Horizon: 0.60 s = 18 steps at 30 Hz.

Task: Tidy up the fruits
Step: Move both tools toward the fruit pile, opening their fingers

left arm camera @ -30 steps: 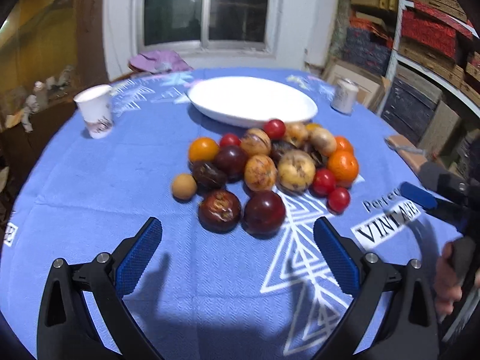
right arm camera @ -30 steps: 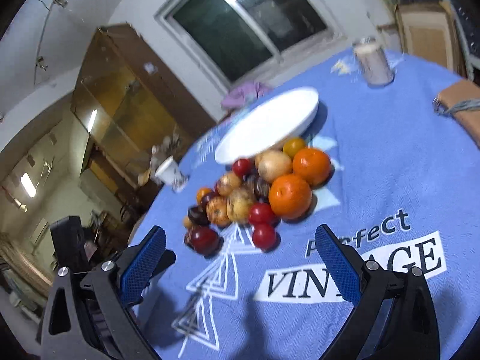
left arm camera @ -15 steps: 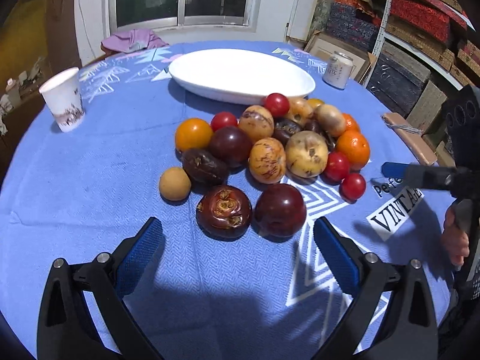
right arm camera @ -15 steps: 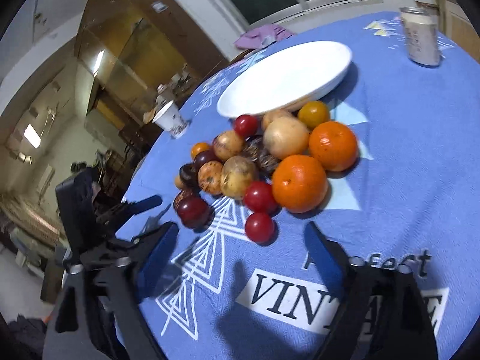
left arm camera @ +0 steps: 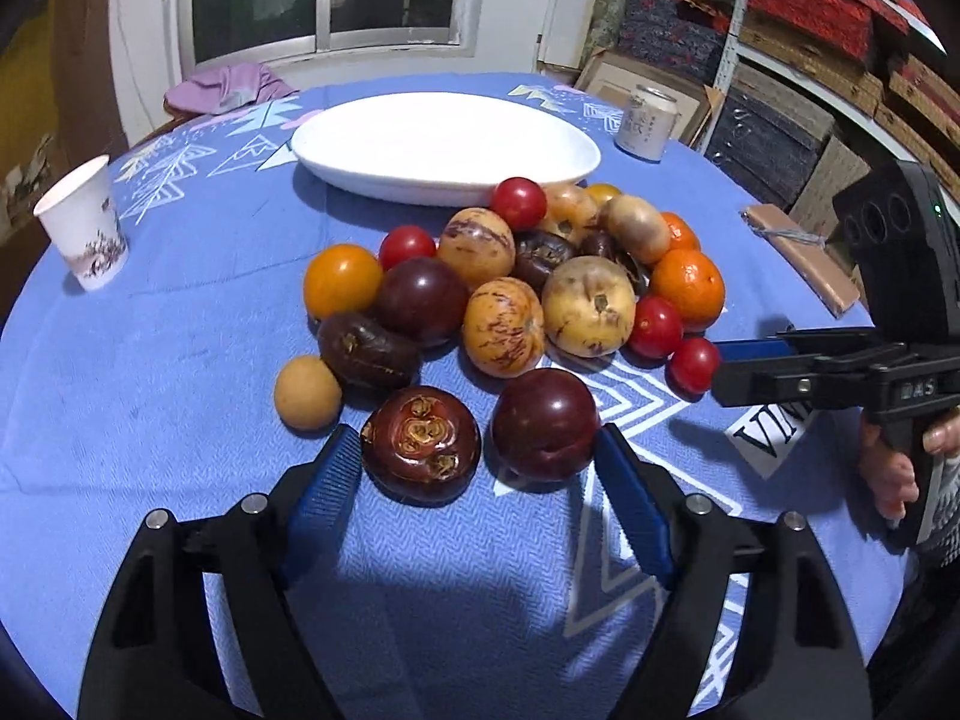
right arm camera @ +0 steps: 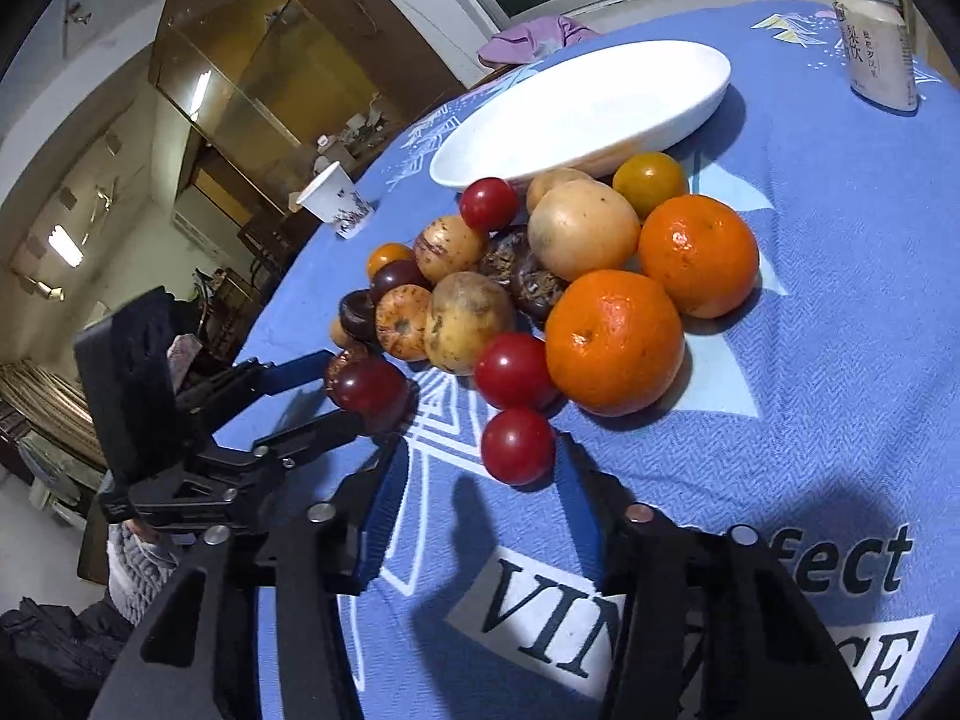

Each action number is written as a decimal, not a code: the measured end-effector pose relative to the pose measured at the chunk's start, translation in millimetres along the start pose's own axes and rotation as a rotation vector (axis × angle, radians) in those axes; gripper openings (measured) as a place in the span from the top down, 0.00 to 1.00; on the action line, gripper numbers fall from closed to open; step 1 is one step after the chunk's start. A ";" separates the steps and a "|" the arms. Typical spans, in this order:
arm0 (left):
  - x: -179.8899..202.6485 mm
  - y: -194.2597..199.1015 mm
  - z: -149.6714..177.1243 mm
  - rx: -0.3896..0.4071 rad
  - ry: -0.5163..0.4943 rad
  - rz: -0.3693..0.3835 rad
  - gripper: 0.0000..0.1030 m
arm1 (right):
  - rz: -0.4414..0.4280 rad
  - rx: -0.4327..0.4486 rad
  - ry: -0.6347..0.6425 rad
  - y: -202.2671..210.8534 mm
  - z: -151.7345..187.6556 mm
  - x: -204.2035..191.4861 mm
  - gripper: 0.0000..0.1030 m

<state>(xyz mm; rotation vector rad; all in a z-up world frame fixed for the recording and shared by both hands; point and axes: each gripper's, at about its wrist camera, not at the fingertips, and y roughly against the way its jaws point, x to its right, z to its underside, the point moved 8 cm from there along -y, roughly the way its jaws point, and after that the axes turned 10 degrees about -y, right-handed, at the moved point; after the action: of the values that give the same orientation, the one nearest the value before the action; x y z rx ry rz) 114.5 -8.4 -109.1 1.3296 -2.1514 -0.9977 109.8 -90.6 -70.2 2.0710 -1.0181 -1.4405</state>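
On a blue patterned tablecloth (left arm camera: 150,396), the left gripper (left arm camera: 474,480) spreads its jaws around two dark fruits, a wrinkled brown one (left arm camera: 420,444) and a smooth maroon plum (left arm camera: 545,425); closing now could pinch both or roll one away. The right gripper (right arm camera: 474,501), jaws apart, brackets a small red cherry tomato (right arm camera: 517,446), the empty white oval dish (left arm camera: 444,144) beyond the pile.

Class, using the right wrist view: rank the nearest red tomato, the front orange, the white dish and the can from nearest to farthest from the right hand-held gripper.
1. Red tomato: at the right hand-held gripper tips.
2. Front orange: just behind, to the right.
3. White dish: beyond the fruit pile.
4. Can: far right edge.
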 end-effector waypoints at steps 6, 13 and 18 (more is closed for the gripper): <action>-14.1 3.7 -4.6 0.023 0.044 0.047 0.28 | 0.031 0.013 0.029 -2.2 -0.7 4.8 0.67; -9.1 8.9 4.3 0.014 -0.049 0.022 0.28 | 0.060 0.023 0.066 1.1 2.6 6.3 0.70; -20.1 20.0 7.1 0.040 -0.045 -0.002 0.28 | 0.066 0.023 0.077 -1.3 1.7 3.6 0.70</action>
<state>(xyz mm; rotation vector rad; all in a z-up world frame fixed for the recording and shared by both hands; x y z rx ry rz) 107.1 17.8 -98.3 1.3395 -2.2148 -0.9998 109.3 -92.3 -74.0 2.0723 -1.0669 -1.3115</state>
